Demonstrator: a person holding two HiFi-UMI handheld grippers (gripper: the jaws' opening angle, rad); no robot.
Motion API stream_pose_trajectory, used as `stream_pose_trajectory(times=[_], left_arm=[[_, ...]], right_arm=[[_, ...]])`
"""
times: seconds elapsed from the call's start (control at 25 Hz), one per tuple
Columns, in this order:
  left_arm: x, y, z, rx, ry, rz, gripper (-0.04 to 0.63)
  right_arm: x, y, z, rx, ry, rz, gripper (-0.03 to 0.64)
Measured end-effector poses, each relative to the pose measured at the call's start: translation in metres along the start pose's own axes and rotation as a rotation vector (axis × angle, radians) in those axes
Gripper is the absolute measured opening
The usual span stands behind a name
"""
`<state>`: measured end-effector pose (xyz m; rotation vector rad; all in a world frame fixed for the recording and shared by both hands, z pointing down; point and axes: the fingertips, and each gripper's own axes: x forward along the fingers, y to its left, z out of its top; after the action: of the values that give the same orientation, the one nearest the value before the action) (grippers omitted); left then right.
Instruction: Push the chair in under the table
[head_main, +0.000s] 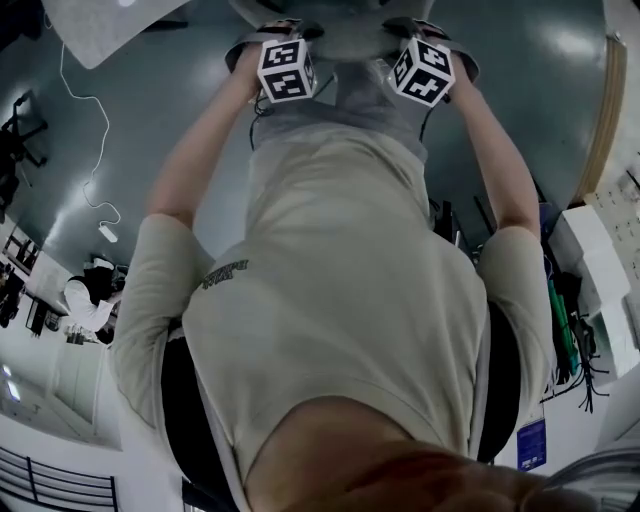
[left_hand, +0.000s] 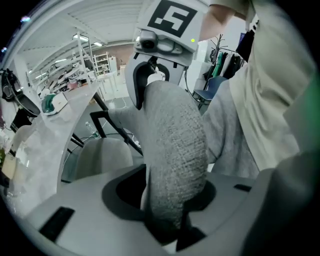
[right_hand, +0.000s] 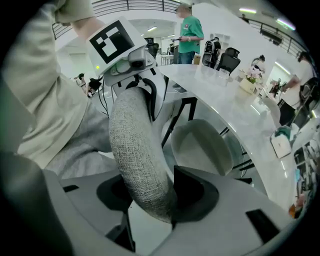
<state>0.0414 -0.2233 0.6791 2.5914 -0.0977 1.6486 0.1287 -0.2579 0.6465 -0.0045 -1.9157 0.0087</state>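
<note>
The chair's grey fabric backrest (head_main: 345, 105) lies ahead of the person's chest in the head view. My left gripper (head_main: 280, 35) and right gripper (head_main: 425, 35), each under a marker cube, clamp its top edge side by side. In the left gripper view the padded backrest rim (left_hand: 175, 135) runs through the left gripper (left_hand: 170, 200) and fills its gap, with the right gripper (left_hand: 155, 65) further along. From the right gripper (right_hand: 150, 195), the same backrest rim (right_hand: 132, 140) curves away to the left gripper (right_hand: 135, 75). The white table (right_hand: 235, 115) stands just beyond.
A white shell chair (right_hand: 200, 145) sits tucked under the long white table (left_hand: 55, 130), whose black legs show. Small items and a plant stand on the tabletop. A person in a green shirt (right_hand: 189, 32) stands behind the table. Cables (head_main: 95, 190) trail on the dark floor.
</note>
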Motion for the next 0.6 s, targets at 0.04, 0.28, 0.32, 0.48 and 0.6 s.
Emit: stream_pose_trajectory(times=[0.04, 0.28, 0.32, 0.48, 0.6], left_arm=[[0.002, 0.005, 0.005, -0.004, -0.001, 0.009, 0.155], [0.019, 0.032, 0.034, -0.046, -0.007, 0.060, 0.155], [0.022, 0.036, 0.036, -0.051, -0.002, 0.066, 0.155], [0.036, 0.059, 0.033, -0.055, 0.036, 0.103, 0.155], [0.037, 0.077, 0.023, -0.088, 0.053, 0.122, 0.150]], right_arm=[[-0.002, -0.006, -0.004, -0.012, 0.002, 0.003, 0.215], [-0.008, -0.047, -0.030, -0.086, 0.021, -0.005, 0.221], [-0.007, -0.053, -0.033, -0.097, 0.022, -0.011, 0.221], [0.004, -0.078, -0.039, -0.122, 0.023, -0.034, 0.218], [0.010, -0.093, -0.033, -0.133, 0.005, -0.040, 0.216]])
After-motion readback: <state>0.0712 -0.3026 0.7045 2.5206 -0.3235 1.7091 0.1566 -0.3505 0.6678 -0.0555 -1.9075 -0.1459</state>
